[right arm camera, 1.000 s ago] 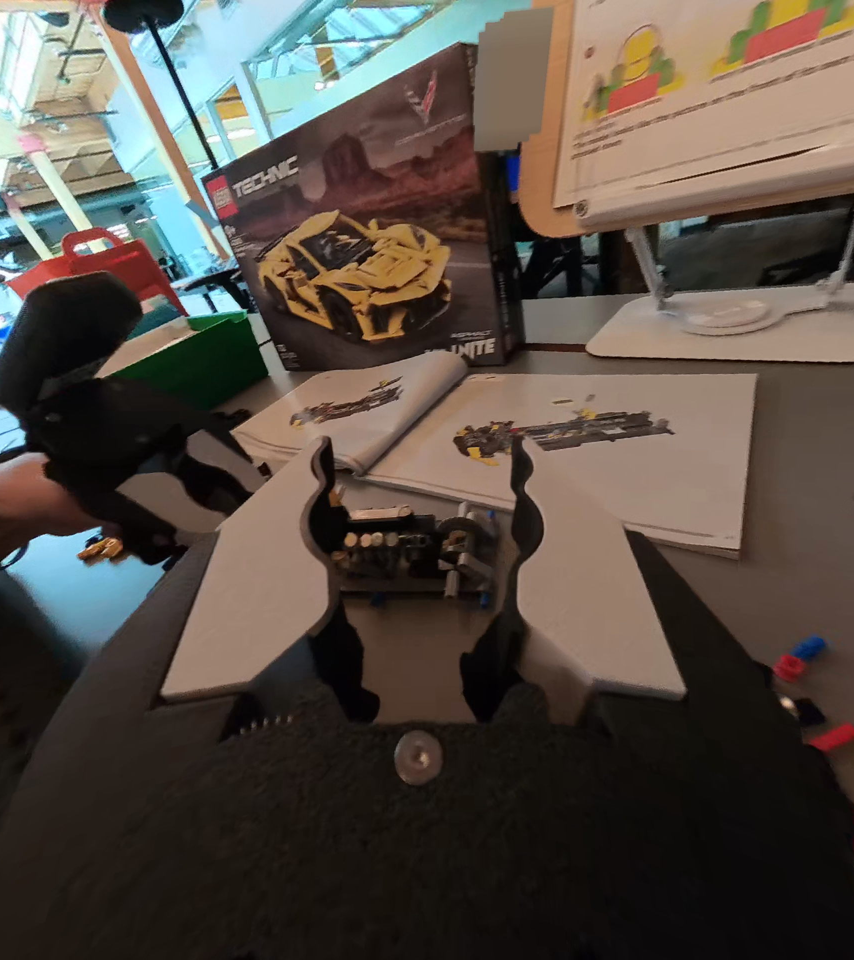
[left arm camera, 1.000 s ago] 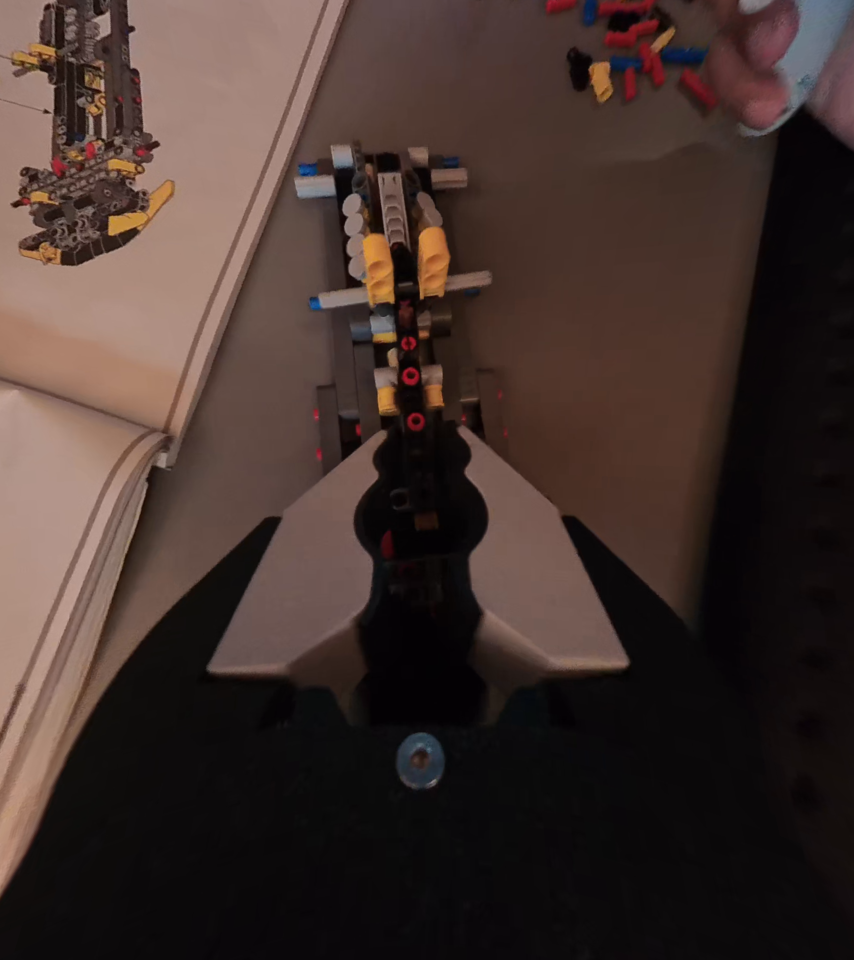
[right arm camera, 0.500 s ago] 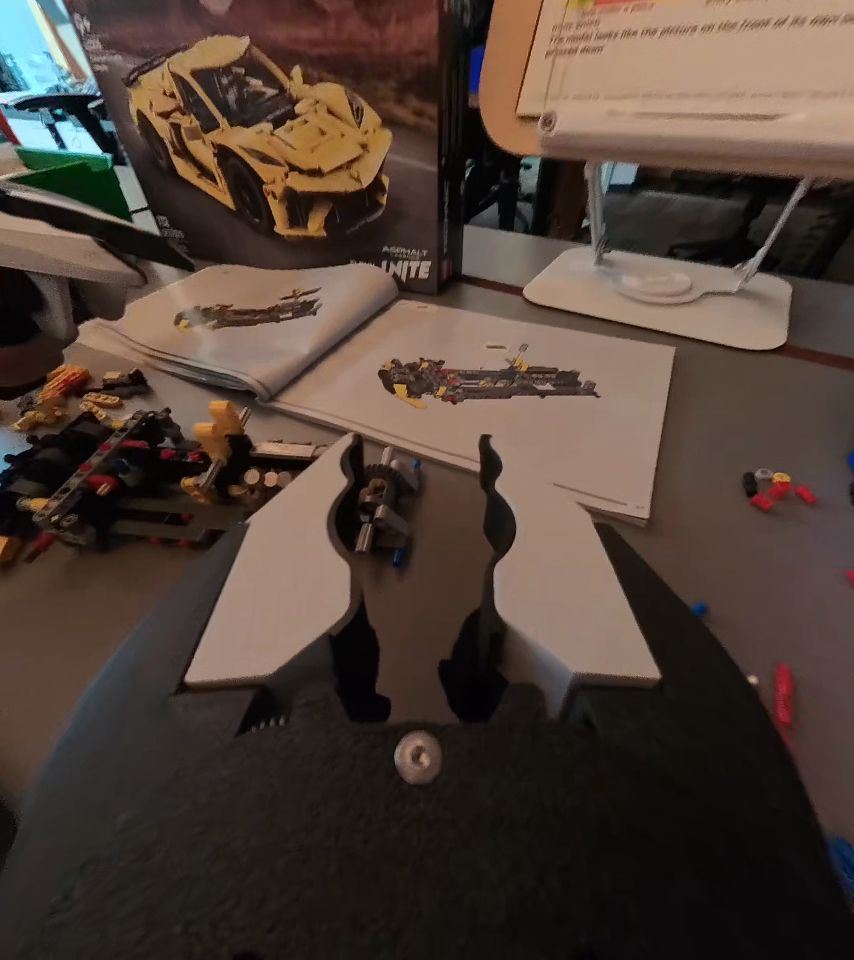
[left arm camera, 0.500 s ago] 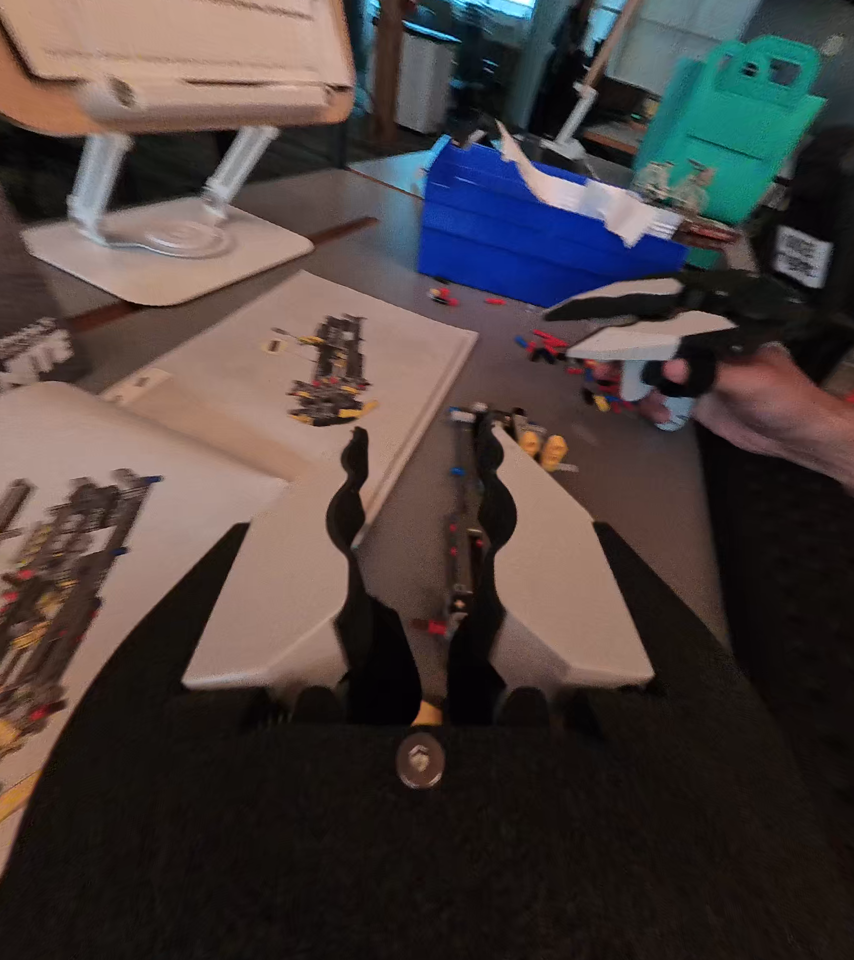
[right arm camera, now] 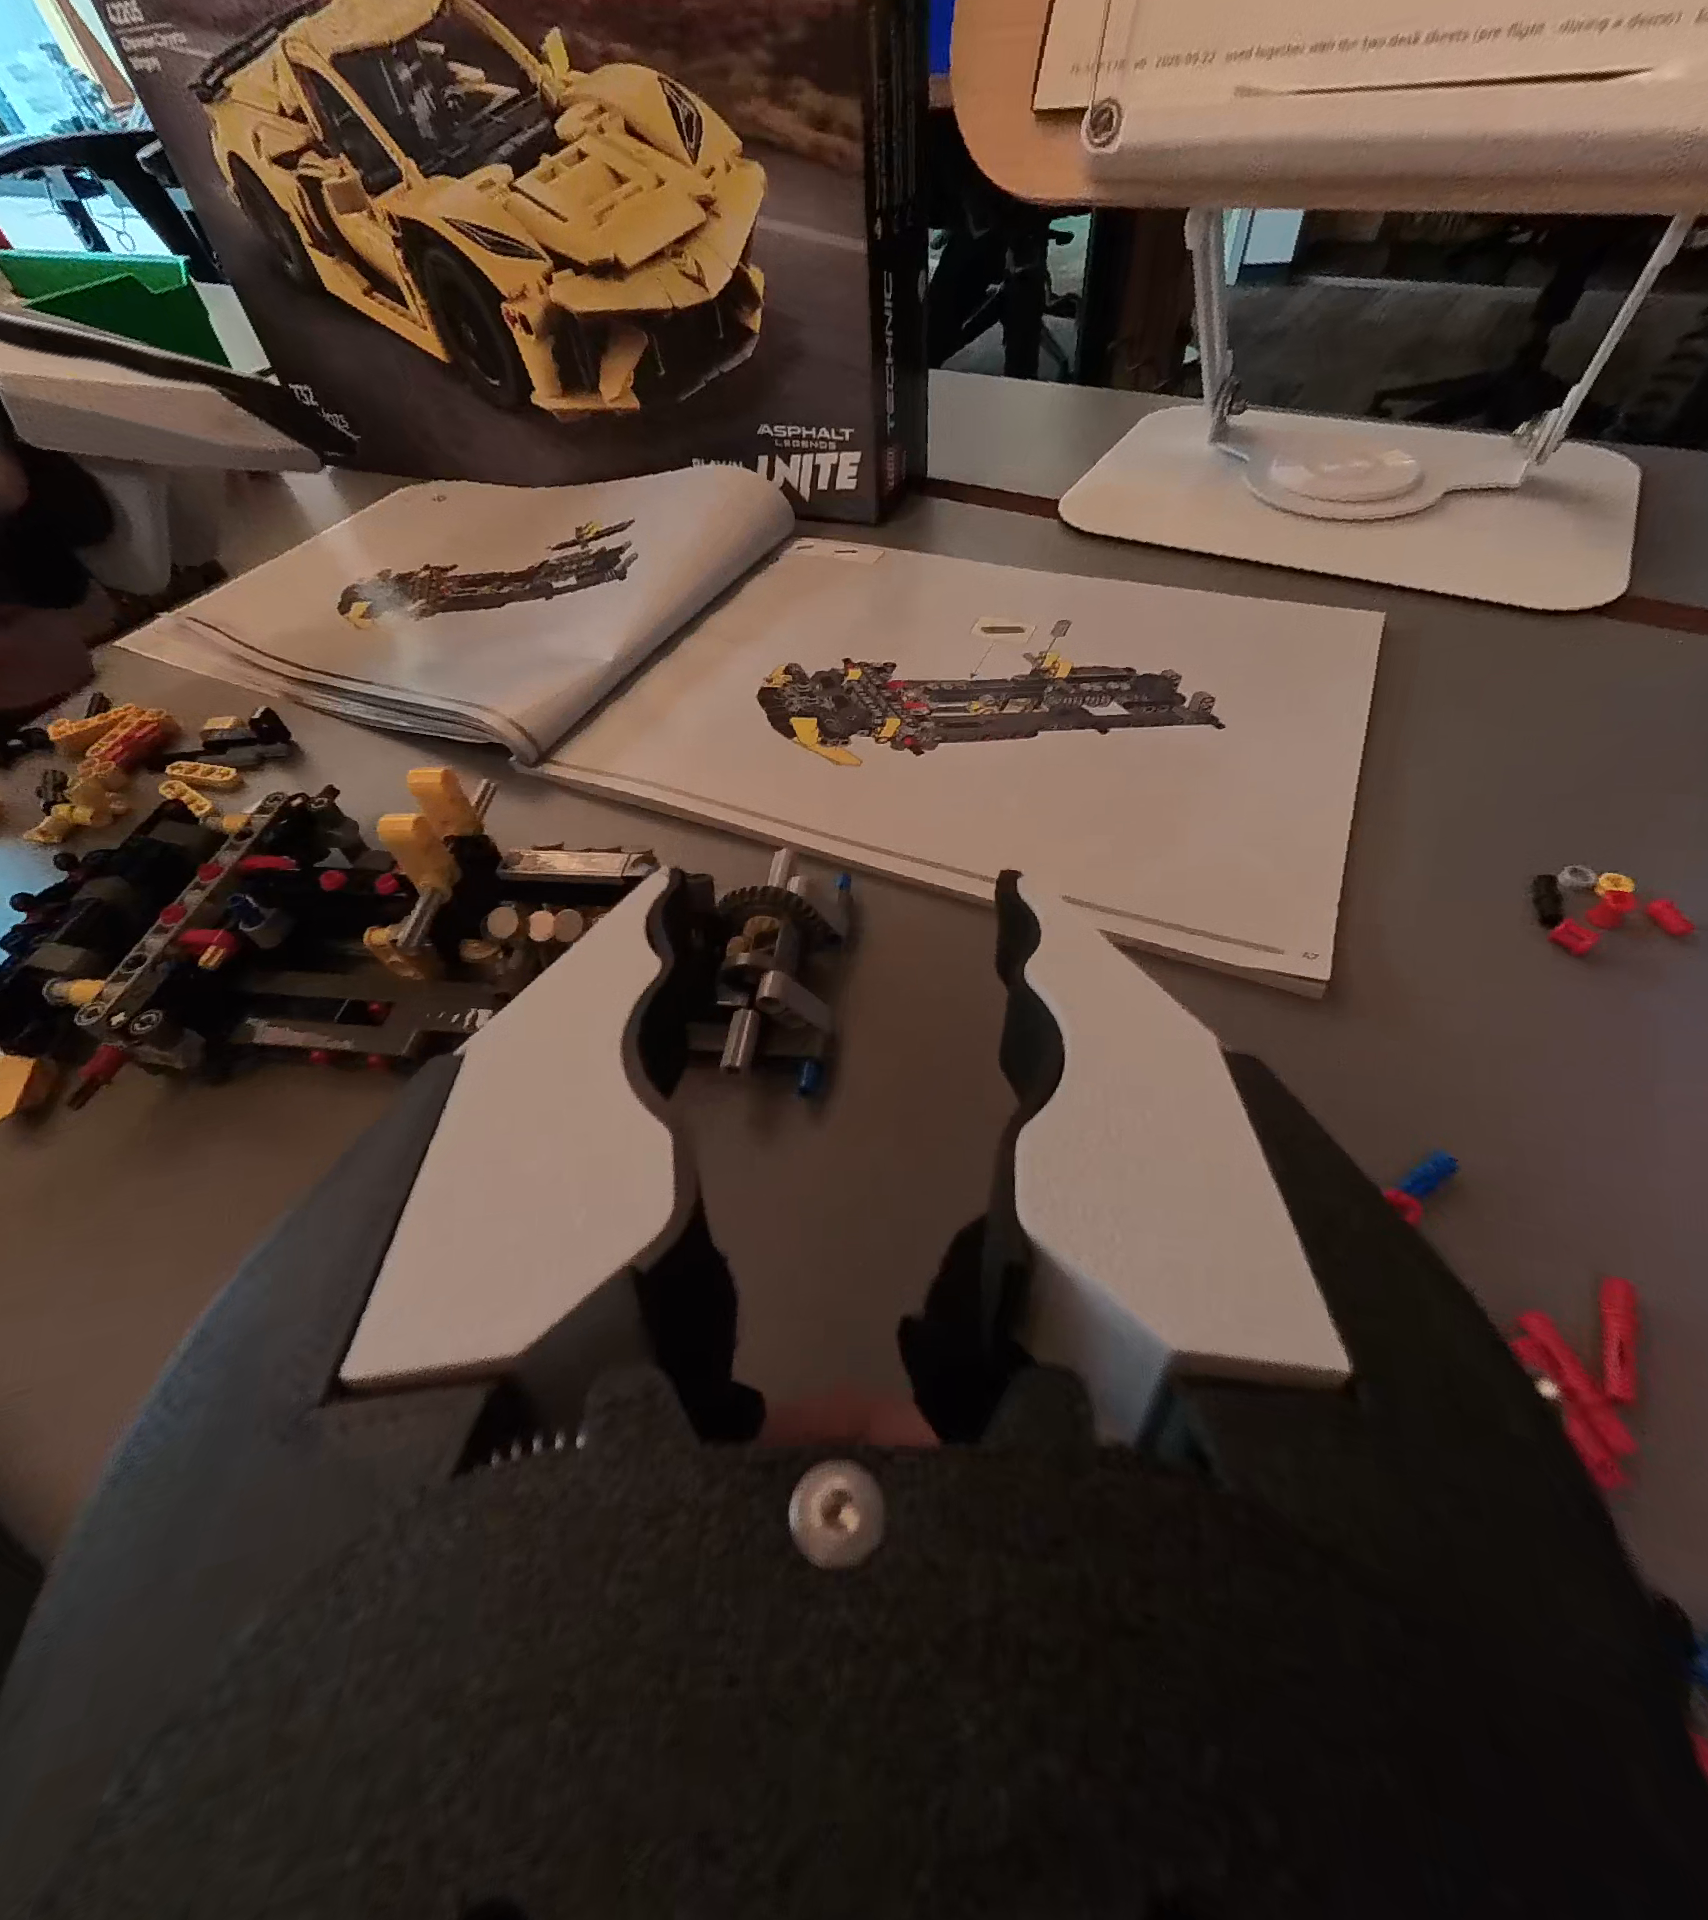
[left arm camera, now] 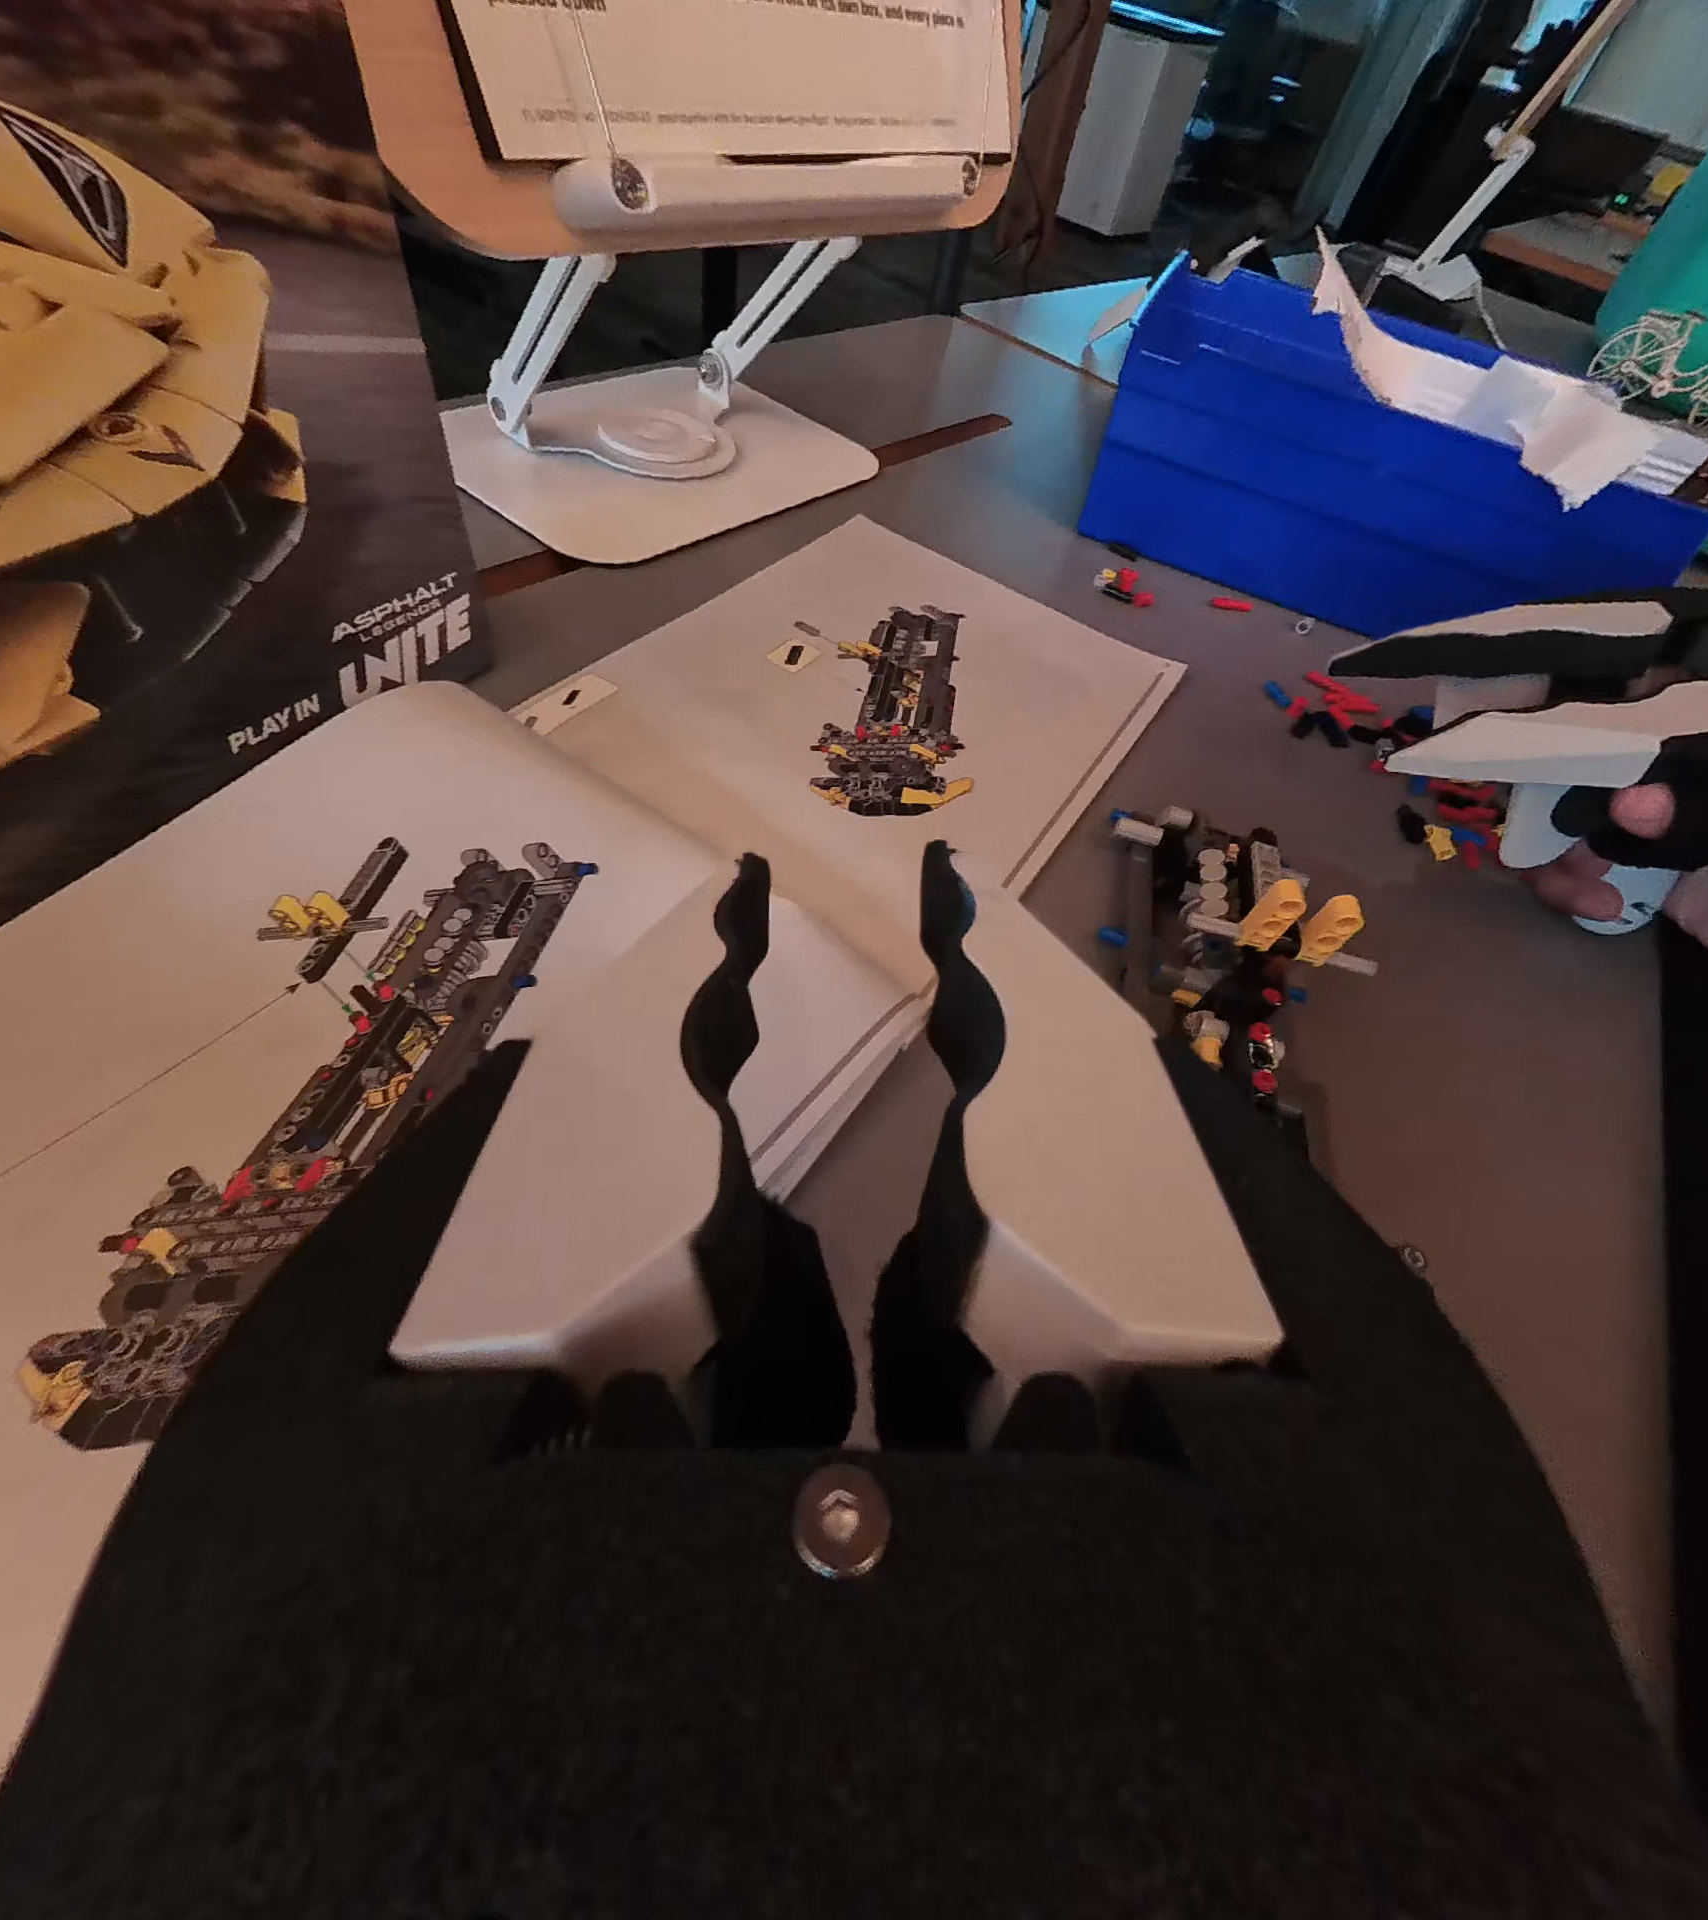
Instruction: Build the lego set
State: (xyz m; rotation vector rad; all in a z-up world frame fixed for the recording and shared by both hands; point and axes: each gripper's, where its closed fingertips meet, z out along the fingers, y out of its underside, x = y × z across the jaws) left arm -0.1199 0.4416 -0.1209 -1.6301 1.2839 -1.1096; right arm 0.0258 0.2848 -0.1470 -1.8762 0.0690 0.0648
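The partly built black lego chassis point(left arm camera: 1234, 956) with yellow and red parts lies on the grey table, right of my left gripper point(left arm camera: 845, 873). That gripper is open and empty, above the open instruction booklet point(left arm camera: 829, 675). In the right wrist view the chassis point(right arm camera: 258, 935) lies to the left, its geared end point(right arm camera: 777, 935) just past the left fingertip of my right gripper point(right arm camera: 839, 894). The right gripper is open and empty, not touching the chassis. It also shows in the left wrist view point(left arm camera: 1556, 707), held by a hand. The left gripper shows at the upper left of the right wrist view point(right arm camera: 102, 395).
The set's box point(right arm camera: 538, 208) stands behind the booklet point(right arm camera: 1037, 779). A white document stand point(right arm camera: 1349, 499) is at the back, a blue bin point(left arm camera: 1349, 488) at the far right. Loose yellow pieces point(right arm camera: 102, 748) lie left of the chassis, red pins point(right arm camera: 1577, 1382) at the right.
My left gripper has let go of the chassis, opened, and swung left over the booklet. The chassis now lies on the table. My right gripper has drawn away from the chassis end, still open.
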